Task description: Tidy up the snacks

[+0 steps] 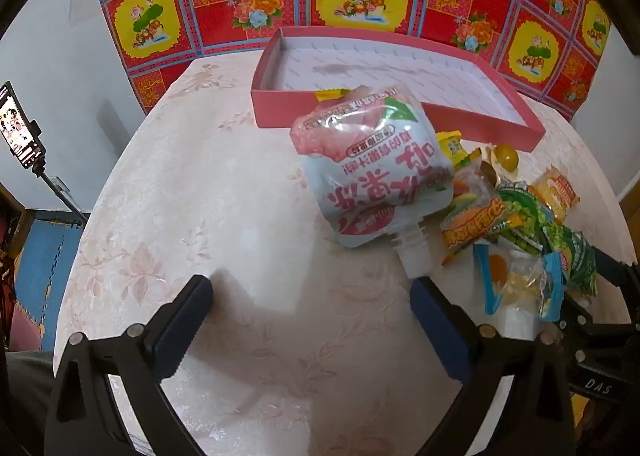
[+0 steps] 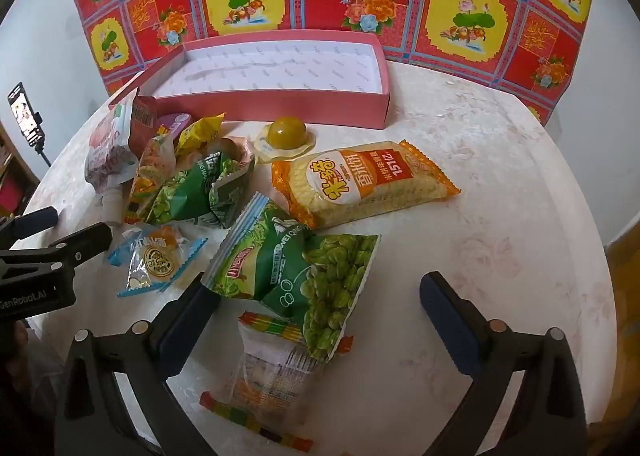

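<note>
On the round desk [image 2: 480,183] with its pale floral cloth, the snacks sit in a loose heap in front of the shallow pink cardboard box [image 2: 280,105], whose white-lined inside holds nothing yet. My left hand-held gripper [image 1: 312,296] is spread wide, nothing between its blue-padded fingers, hovering over bare cloth. Just ahead of it lies the white-and-pink spouted jelly pouch [image 1: 372,171], tilted, its white cap [image 1: 416,260] pointing back toward my right-side finger and just beside it; the pouch's far end leans against the box's near wall.

My right hand-held gripper [image 2: 320,300] is wide open too, holding nothing. Between its fingers lies a green bag of peas [image 2: 304,276], and under that bag's near corner a clear packet with rainbow-striped edges [image 2: 268,376]. Beyond the green bag lies an orange-and-yellow rice cracker pack [image 2: 360,179], and further on a small round amber jelly cup [image 2: 286,133] just before the box. To the left, a blue-edged clear wrapper with a round pastry [image 2: 156,260] lies near my left gripper's fingers, and a second, crumpled green pea bag [image 2: 196,191] rests in the heap beside the pouch.
</note>
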`<action>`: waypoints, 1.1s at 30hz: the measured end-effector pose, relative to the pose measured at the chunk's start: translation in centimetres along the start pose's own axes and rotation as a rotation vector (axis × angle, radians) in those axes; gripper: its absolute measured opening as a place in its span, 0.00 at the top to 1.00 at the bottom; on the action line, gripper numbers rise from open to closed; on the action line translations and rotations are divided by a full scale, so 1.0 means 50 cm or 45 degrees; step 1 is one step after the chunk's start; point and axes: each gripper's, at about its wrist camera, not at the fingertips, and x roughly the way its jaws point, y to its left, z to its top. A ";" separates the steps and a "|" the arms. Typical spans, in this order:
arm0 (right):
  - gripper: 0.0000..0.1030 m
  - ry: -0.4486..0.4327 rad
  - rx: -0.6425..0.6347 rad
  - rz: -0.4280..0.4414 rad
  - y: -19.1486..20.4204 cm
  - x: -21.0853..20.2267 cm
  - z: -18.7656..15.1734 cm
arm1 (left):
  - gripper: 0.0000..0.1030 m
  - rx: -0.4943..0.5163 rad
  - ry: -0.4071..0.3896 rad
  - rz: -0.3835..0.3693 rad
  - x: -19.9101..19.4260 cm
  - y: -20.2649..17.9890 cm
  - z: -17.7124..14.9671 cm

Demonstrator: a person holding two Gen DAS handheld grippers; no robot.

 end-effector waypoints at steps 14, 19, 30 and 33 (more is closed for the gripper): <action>0.01 0.002 -0.004 -0.007 0.002 0.000 -0.001 | 0.00 0.007 0.003 -0.006 0.001 -0.001 0.000; 0.01 0.003 -0.005 -0.009 0.001 0.001 0.000 | 0.00 0.006 0.004 -0.006 0.001 -0.001 0.000; 0.00 0.007 -0.006 -0.009 0.002 0.001 0.003 | 0.00 0.006 0.005 -0.006 0.001 -0.001 0.000; 0.00 0.008 -0.006 -0.010 0.002 0.002 0.003 | 0.00 0.006 0.005 -0.006 0.001 -0.001 0.000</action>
